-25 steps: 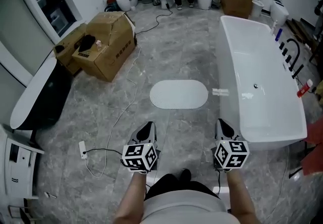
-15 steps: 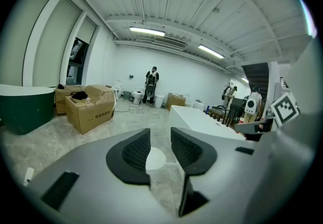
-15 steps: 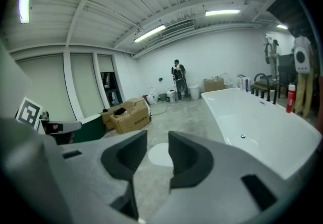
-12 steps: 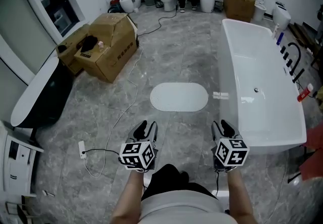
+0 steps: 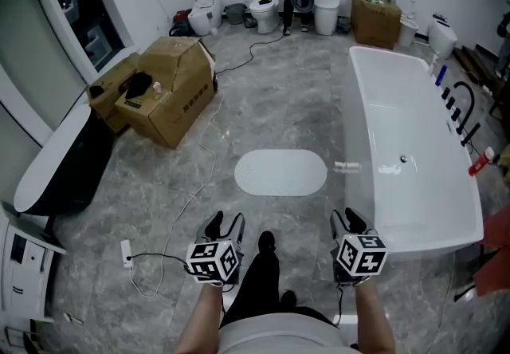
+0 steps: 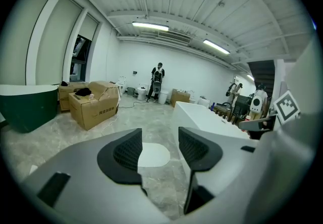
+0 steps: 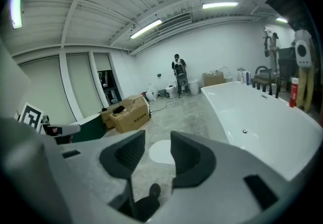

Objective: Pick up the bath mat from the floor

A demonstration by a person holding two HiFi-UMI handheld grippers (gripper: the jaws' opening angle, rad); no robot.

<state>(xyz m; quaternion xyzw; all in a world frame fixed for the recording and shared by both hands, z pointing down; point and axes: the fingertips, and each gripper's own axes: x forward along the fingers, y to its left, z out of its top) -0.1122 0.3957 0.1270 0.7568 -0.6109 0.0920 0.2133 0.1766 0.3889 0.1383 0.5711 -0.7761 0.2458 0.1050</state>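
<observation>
White bath mat (image 5: 280, 172) lying flat on grey floor (image 5: 271, 89), just beside bathtub (image 5: 414, 209). Left tongs (image 5: 225, 223) and right tongs (image 5: 347, 221) just opening, holding nothing, hanging well short of mat. Reaching step starting. Next, I'm guessing: stepping closer, bending low, pinching mat edge.

Grey marble floor (image 5: 295, 97), white bathtub (image 5: 410, 145), cardboard boxes (image 5: 171, 77).

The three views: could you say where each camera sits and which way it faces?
Head view: on the person's head, steeply down at the bath mat; forearms, left gripper, right gripper show.
Left gripper view: rides that gripper, looks along its jaws, just opening, nothing held.
Right gripper view: likewise.
Both show the bath mat beyond their jaws.
</observation>
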